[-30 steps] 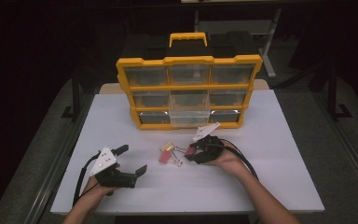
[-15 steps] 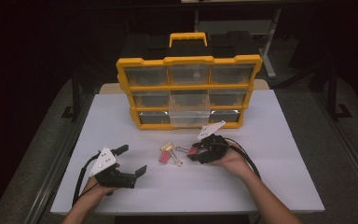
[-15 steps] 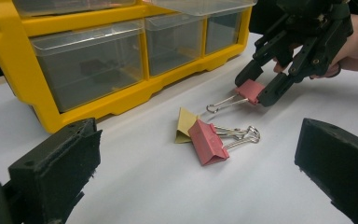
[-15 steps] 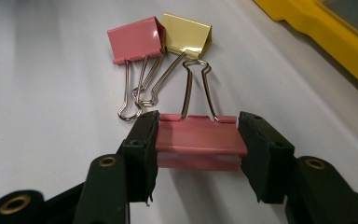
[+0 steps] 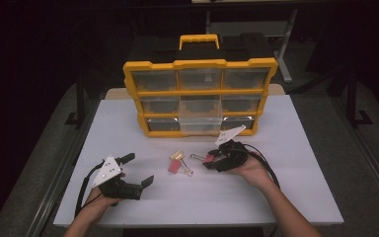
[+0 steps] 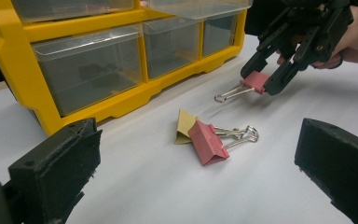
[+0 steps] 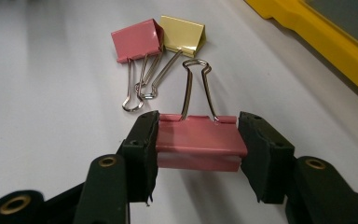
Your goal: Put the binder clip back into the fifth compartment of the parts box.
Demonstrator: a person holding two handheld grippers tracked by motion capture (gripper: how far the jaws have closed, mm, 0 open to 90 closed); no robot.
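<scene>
Since the earlier high view, little has changed: the right gripper [image 5: 211, 161] has kept its place just in front of the yellow drawer organizer [image 5: 200, 96], and the left gripper [image 5: 138, 170] has not shifted at all. The right gripper is about half closed, and its two black pads press on the two ends of a pink binder clip [image 7: 199, 141], gripping it across its width, with the clip's wire handles [image 7: 196, 88] pointing away toward the loose clips. In the left gripper view the held clip [image 6: 255, 82] sits at or just above the white table [image 5: 296, 197]; contact with the surface cannot be told. Two more clips, a second pink binder clip [image 7: 137, 40] and a yellow binder clip [image 7: 182, 33], lie touching each other nearby, their handles crossed. The left gripper stands wide open and empty, resting near the table's front left. Risks, as judged: the hold bears only on the clip's narrow ends, so the clip may pivot or slip out on lifting or tilting; its projecting handles may catch the neighbouring clips or the rim of the pulled-out clear drawer [image 5: 200, 123] on approach.
</scene>
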